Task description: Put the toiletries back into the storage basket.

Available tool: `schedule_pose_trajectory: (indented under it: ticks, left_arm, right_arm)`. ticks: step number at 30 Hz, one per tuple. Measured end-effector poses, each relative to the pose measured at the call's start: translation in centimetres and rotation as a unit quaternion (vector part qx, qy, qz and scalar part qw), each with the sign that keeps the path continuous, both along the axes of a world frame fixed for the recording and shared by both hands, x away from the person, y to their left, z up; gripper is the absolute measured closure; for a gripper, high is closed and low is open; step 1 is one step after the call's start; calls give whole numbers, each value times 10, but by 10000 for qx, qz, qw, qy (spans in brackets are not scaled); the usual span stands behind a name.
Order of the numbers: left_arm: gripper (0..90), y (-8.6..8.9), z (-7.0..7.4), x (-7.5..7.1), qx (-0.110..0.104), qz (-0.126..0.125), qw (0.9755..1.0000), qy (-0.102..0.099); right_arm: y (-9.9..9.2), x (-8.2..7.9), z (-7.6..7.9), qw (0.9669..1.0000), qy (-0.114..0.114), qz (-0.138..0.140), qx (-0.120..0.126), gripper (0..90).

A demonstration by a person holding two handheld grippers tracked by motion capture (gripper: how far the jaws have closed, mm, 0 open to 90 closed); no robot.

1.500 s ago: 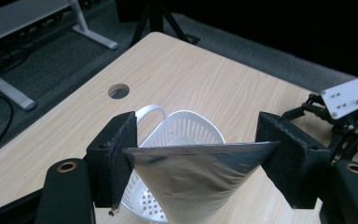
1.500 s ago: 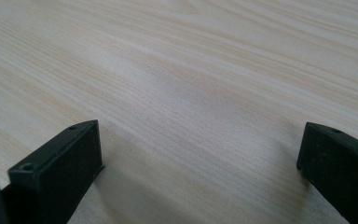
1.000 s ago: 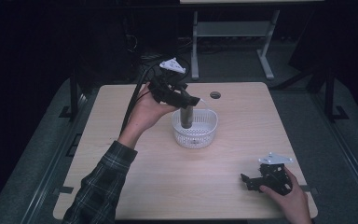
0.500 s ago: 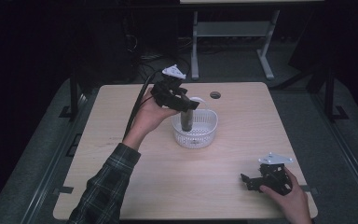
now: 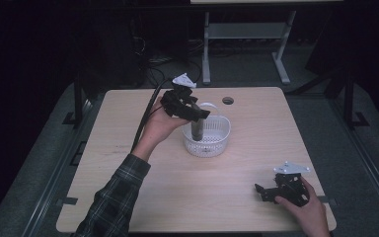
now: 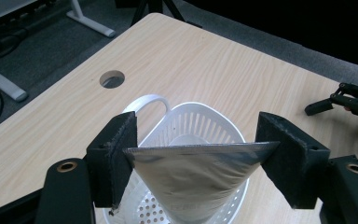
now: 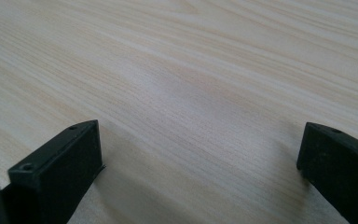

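Observation:
A grey squeeze tube hangs upright by its flat crimped end, its lower part inside the white perforated basket at the table's middle. My left gripper is above the basket's left rim and is shut on that crimped end. In the left gripper view the tube spans from one pad to the other of the left gripper, over the basket with its handle. My right gripper rests low at the table's front right, open. In the right gripper view nothing lies between the jaws of the right gripper.
A wooden table carries everything and has a round cable hole behind the basket. A black cable trails from the left gripper off the back. A metal stand is on the dark floor beyond.
My left hand has come down with the tube, so the tube now reaches deeper into the basket. The right hand has not moved.

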State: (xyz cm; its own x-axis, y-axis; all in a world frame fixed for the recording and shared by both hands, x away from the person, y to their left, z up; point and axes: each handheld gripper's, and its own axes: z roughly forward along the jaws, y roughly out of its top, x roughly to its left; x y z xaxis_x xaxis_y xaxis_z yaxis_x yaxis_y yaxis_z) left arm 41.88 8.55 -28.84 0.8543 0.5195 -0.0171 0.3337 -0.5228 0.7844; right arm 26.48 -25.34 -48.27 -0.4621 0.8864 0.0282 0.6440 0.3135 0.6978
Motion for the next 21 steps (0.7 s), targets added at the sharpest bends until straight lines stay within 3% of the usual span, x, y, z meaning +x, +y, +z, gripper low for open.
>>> schedule_pose_trajectory:
  ticks: [21]
  left_arm:
    - [295, 3, -26, 5, 85, 99, 9999, 50]
  right_arm:
    - [0, 0, 0, 10000, -9, 6, -9, 0]
